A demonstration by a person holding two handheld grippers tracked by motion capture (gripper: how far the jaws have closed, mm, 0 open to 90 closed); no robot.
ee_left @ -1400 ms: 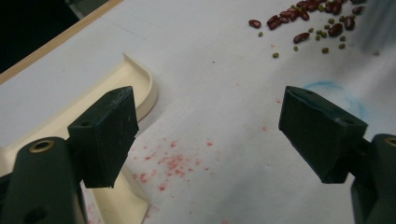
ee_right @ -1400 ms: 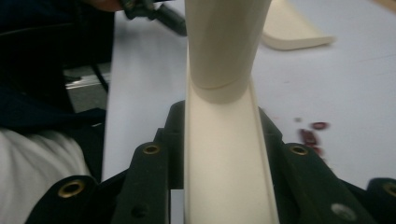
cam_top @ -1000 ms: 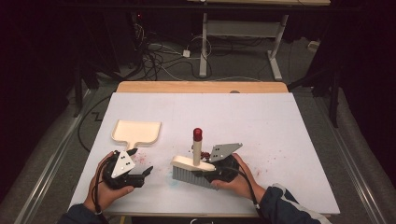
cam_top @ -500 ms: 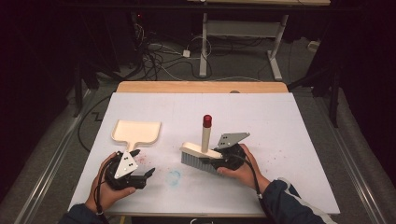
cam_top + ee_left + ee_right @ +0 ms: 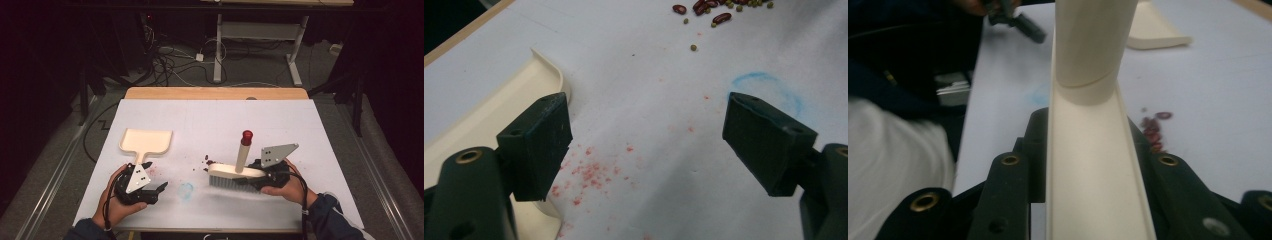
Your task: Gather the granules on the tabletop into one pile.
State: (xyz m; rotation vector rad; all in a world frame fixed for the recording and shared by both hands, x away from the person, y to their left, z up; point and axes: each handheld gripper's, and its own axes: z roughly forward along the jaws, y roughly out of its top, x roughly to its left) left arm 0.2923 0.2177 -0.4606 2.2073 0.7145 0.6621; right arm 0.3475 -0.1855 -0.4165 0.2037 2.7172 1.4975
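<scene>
A cream brush (image 5: 234, 174) with an upright handle capped in red (image 5: 246, 135) is clamped by its head in my right gripper (image 5: 260, 173), low over the white table. In the right gripper view the brush back (image 5: 1093, 175) runs between the shut jaws. A small heap of dark red and green beans (image 5: 209, 161) lies just left of the bristles. The cream dustpan (image 5: 145, 142) rests flat at the left. My left gripper (image 5: 159, 190) is open below the pan's handle; in its own view the pan rim (image 5: 489, 110) is beside the left jaw.
A blue smudge (image 5: 186, 190) and pink specks (image 5: 589, 172) mark the sheet between the grippers. The wooden table edge (image 5: 215, 93) runs along the back. Cables and desk legs (image 5: 218, 45) stand on the floor beyond.
My right gripper has carried the brush to the right, past the beans. The left gripper has shifted only slightly and stays open.
</scene>
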